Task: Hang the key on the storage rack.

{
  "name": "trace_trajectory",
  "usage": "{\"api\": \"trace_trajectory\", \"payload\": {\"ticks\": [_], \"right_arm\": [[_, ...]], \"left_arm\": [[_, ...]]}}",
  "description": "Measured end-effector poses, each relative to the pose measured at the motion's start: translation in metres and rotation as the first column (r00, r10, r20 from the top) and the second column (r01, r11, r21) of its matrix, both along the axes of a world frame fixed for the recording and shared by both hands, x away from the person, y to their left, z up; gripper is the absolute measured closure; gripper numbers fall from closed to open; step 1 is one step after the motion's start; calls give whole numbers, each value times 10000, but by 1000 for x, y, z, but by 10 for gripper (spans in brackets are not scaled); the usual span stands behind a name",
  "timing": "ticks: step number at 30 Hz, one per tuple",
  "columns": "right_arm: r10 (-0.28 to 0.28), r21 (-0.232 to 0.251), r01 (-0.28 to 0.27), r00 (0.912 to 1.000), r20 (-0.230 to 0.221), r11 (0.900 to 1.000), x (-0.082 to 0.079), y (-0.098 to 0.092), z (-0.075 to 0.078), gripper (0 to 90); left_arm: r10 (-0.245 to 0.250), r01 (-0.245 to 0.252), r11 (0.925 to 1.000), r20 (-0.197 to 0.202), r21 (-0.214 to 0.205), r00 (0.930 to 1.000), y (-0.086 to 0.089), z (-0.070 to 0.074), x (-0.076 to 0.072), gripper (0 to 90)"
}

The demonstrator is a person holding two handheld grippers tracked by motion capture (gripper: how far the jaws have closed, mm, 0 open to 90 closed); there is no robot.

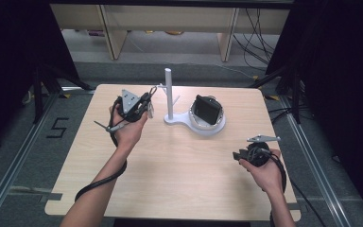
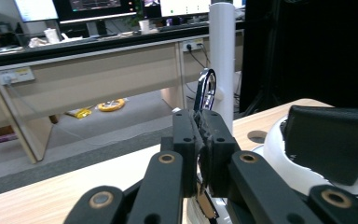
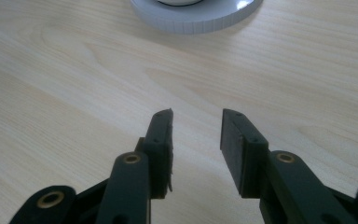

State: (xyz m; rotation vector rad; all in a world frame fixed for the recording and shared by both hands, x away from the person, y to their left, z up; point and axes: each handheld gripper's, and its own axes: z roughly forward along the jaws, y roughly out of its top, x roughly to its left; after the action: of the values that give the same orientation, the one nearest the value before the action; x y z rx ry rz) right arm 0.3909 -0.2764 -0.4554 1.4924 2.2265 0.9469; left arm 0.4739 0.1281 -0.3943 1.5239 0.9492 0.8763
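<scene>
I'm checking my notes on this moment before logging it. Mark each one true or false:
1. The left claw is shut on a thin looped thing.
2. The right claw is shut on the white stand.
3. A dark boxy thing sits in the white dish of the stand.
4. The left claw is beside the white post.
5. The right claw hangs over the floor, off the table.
1. True: the left claw is clamped on the thin looped thing.
2. False: the right claw is open, with bare table between its jaws, short of the white stand.
3. True: the dark boxy thing sits in the white dish.
4. True: it is close to the left of the white post.
5. False: it is over the table's right part.
</scene>
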Motion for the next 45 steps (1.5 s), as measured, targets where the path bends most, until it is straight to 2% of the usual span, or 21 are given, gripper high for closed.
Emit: {"api": "trace_trajectory", "payload": {"ticks": [5, 9, 14, 22, 25, 26, 27, 40, 45], "right_arm": [[-12, -28, 12, 10000, -24, 10000, 0, 0, 0, 650], [13, 47, -13, 10000, -16, 10000, 0, 0, 0, 650], [26, 81, -25, 10000, -90, 10000, 0, 0, -1, 649], [-16, 101, 17, 9999, -116, 9999, 0, 0, 0, 648], [234, -30, -233, 9997, 110, 9997, 2, -2, -2, 647], [33, 86, -31, 9998, -174, 10000, 0, -1, -1, 646], [257, 9, -257, 9996, 124, 9997, 2, -2, -2, 646], [181, -37, -181, 9998, 107, 9998, 2, -2, -3, 645], [136, 247, -133, 9998, -128, 9996, 2, 0, -4, 645]], "left_arm": [[-65, 65, 10000, -29, -33, 10000, -1, 1, 2, 853], [101, -101, 9999, 34, 29, 9999, -1, 1, 1, 854], [553, -557, 9979, 114, 345, 9984, -4, 4, 3, 853], [942, -958, 9917, 221, 856, 9953, -10, 6, 5, 853], [1060, -1070, 9903, 167, 881, 9942, -9, 4, 7, 853], [1075, -1085, 9902, 153, 877, 9941, -9, 4, 8, 853], [1092, -1101, 9898, 148, 902, 9939, -9, 3, 8, 853], [1068, -1081, 9893, 177, 985, 9941, -13, 2, 11, 853], [1106, -1131, 9870, 286, 1145, 9935, -16, 2, 11, 853]]}}
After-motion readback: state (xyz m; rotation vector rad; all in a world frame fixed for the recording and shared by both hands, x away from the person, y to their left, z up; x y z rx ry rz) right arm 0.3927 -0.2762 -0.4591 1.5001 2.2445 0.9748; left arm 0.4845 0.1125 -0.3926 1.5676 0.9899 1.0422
